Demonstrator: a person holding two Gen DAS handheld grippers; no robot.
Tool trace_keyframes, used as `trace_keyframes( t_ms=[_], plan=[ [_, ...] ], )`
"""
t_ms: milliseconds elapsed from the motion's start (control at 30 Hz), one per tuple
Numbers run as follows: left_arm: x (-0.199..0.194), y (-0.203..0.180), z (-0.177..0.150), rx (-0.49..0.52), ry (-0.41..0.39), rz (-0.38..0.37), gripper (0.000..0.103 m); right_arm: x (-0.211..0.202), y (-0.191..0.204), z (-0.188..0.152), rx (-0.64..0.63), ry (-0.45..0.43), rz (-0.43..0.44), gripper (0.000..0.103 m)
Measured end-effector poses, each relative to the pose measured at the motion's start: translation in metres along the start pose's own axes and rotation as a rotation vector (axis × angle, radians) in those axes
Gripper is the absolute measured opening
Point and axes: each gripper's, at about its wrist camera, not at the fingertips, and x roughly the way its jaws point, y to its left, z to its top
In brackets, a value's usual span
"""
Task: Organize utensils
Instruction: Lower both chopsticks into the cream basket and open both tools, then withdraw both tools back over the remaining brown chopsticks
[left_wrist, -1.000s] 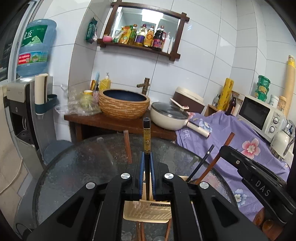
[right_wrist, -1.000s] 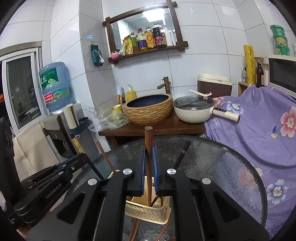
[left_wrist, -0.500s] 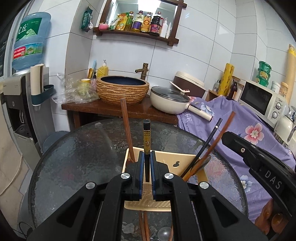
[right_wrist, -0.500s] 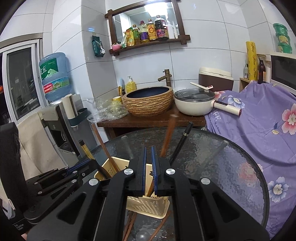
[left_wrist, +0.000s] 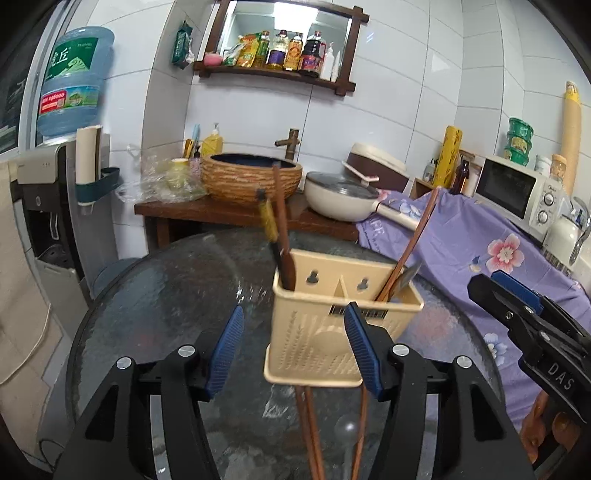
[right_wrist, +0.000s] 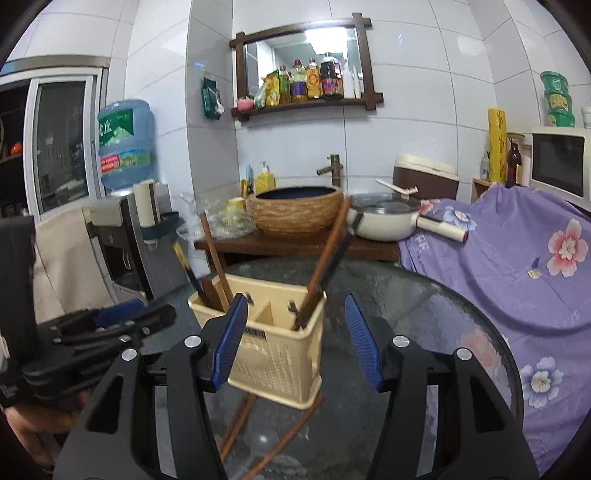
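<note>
A beige two-compartment utensil basket (left_wrist: 317, 332) (right_wrist: 275, 354) stands on the round glass table (left_wrist: 166, 295). Its left compartment holds a black gold-banded chopstick (left_wrist: 266, 221) (right_wrist: 184, 267) and a brown one (left_wrist: 282, 229). In the right compartment lean a brown chopstick (left_wrist: 415, 240) (right_wrist: 328, 254) and a dark one (right_wrist: 341, 251). My left gripper (left_wrist: 293, 321) hangs just before the basket, jaws opening, pads touching nothing. My right gripper (right_wrist: 295, 306) does the same from the other side, also opening and empty. Each gripper shows in the other's view: the right gripper (left_wrist: 517, 317), the left gripper (right_wrist: 110, 321).
Loose brown chopsticks (left_wrist: 308, 424) (right_wrist: 240, 424) lie on the glass in front of the basket. Behind the table are a wooden shelf with a woven basin (left_wrist: 251, 177) and a cream pot (left_wrist: 340, 195). A purple floral cloth (left_wrist: 480, 240) lies right, a water dispenser (left_wrist: 55, 166) left.
Each gripper was shut on one chopstick. Both have sunk toward the basket and spread their jaws, and those chopsticks now stand in the basket.
</note>
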Motion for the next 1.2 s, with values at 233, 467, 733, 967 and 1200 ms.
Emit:
trace_keyframes(
  t_ms=[233, 467, 733, 967, 1200],
  plan=[
    [0.023, 0.010, -0.050, 0.033, 0.161, 0.022, 0.054, 0.027, -0.017, -0.061, 0.049, 0.214, -0.009, 0.056],
    [0.041, 0.010, -0.094, 0.076, 0.299, 0.003, 0.044, 0.058, -0.026, -0.109, 0.104, 0.385, 0.041, 0.056],
    [0.052, 0.007, -0.105, 0.075, 0.349, -0.028, 0.039, 0.083, -0.035, -0.123, 0.172, 0.491, 0.031, 0.056],
    [0.070, -0.006, -0.106, 0.116, 0.369, -0.030, 0.037, 0.100, -0.033, -0.123, 0.178, 0.504, 0.006, 0.056],
    [0.083, -0.011, -0.110, 0.149, 0.390, -0.013, 0.035, 0.103, -0.030, -0.119, 0.148, 0.501, -0.007, 0.056]
  ],
)
